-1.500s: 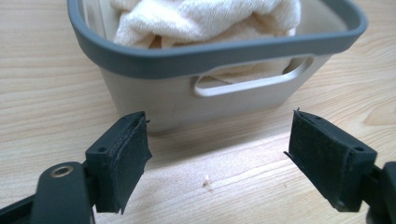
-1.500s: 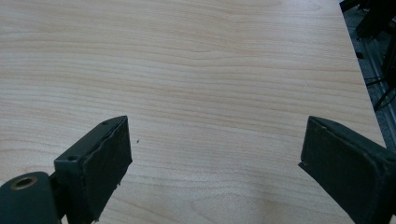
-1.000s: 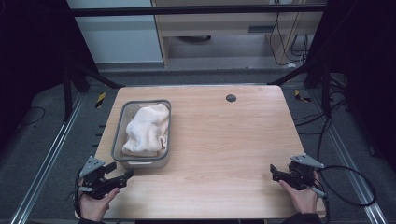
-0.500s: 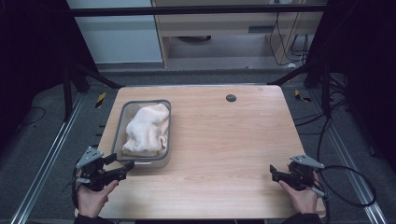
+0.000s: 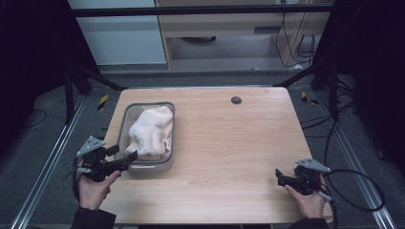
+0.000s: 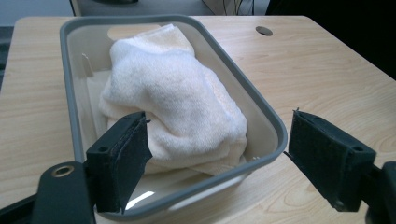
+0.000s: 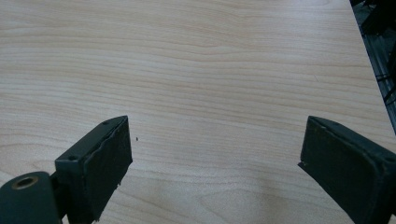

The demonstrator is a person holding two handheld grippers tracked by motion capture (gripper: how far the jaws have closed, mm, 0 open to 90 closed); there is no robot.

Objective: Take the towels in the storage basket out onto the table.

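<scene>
The towel [image 6: 173, 107] lies bunched in the tray [image 6: 268, 123] at the table's [image 5: 239, 157] left. It looks soft and light; pinch a raised fold. Left gripper [image 6: 217, 156] and right gripper [image 7: 215, 163] gape wide, both empty.

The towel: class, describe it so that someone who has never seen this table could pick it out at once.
Start at the wooden table and go to its left side, where a grey-rimmed tray stands in front of the left gripper. The towel lies bunched inside that tray. It is the one soft, cream-white, fluffy thing there, unlike the hard tray and bare wood around it.
</scene>
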